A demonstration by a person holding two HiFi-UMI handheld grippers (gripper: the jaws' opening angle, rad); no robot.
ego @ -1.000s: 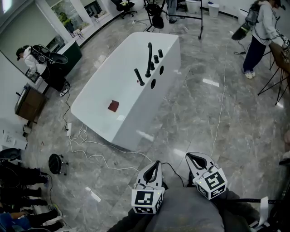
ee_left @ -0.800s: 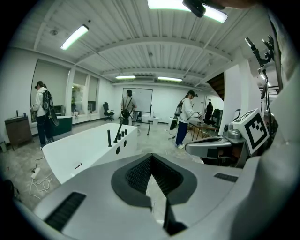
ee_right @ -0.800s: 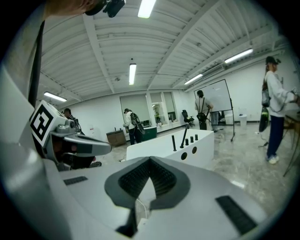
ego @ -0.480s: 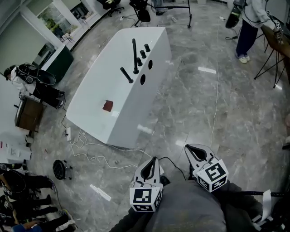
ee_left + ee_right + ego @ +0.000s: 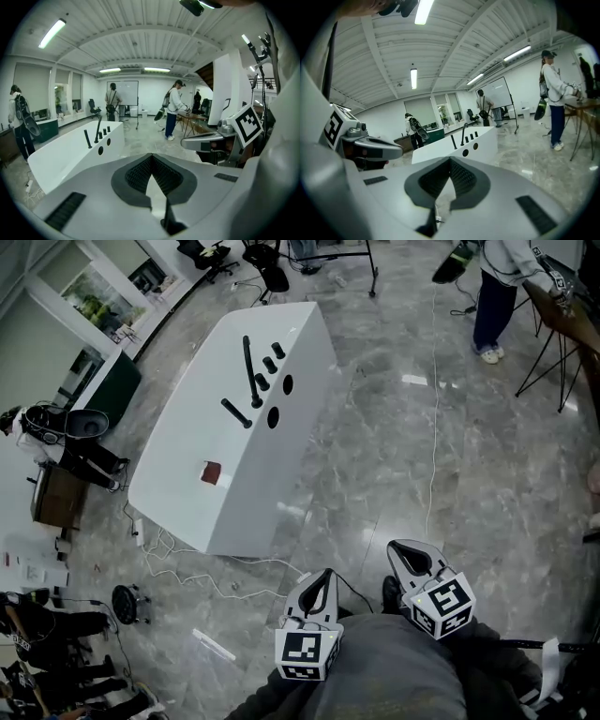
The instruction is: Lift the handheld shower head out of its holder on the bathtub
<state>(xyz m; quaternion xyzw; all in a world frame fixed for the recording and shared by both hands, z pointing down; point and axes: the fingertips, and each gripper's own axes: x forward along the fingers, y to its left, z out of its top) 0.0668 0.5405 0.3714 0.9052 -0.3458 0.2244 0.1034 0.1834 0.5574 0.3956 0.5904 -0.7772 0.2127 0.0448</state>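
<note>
We list nearest two grey claws, the left claw and the right claw, each with its ribbed black pads pressed together on nothing. An open stretch of glossy grey marble floor lies ahead of them. Well beyond stands one smooth white bathtub with two round black holes in its near wall. The slim black shower head leans in its holder on the rim beside one tall spout.

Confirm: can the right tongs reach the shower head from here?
Probably not yet. The right tongs, shut, hang far short of the shower head on the tub; only floor lies between.
</note>
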